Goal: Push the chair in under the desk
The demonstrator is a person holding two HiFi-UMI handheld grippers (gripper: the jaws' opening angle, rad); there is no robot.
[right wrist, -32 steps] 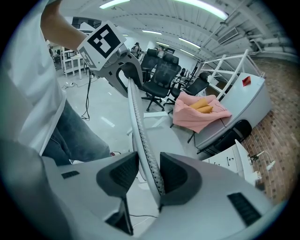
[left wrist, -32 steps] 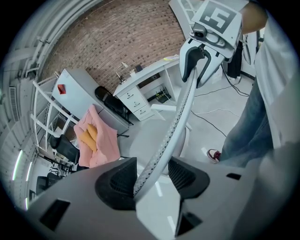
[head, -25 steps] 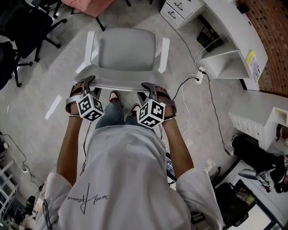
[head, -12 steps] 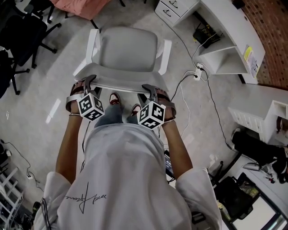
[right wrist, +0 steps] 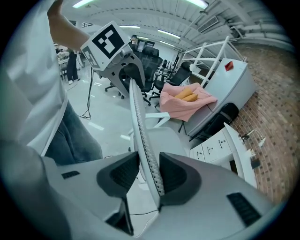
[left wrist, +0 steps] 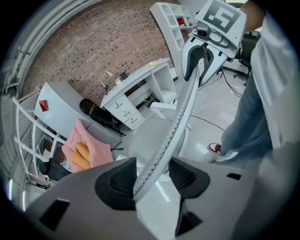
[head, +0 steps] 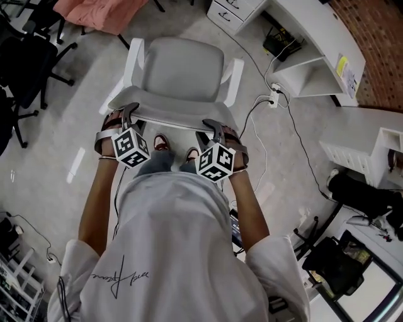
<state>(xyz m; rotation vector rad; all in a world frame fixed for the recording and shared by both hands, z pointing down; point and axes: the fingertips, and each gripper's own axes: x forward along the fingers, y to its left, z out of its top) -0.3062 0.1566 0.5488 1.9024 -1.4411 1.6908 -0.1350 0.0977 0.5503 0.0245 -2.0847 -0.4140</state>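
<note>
A white chair with a grey seat (head: 182, 66) stands on the floor in front of me, its backrest top edge (head: 173, 118) nearest me. My left gripper (head: 129, 113) is shut on the left end of that edge, and my right gripper (head: 211, 125) is shut on the right end. In the left gripper view the mesh backrest rim (left wrist: 178, 112) runs between the pads of the left gripper (left wrist: 152, 176). The right gripper view shows the rim (right wrist: 140, 126) clamped in the right gripper (right wrist: 150, 173). The white desk (head: 315, 31) lies at the upper right, beyond the chair.
A drawer unit (head: 230, 7) stands beside the desk opening. Cables and a power strip (head: 272, 100) lie on the floor to the chair's right. Black office chairs (head: 28, 56) and a pink cloth (head: 94, 12) are at upper left. My feet (head: 161, 142) are just behind the backrest.
The chair has swung a little clockwise, its left side carried forward with the left gripper. Both grippers keep their hold on the backrest edge.
</note>
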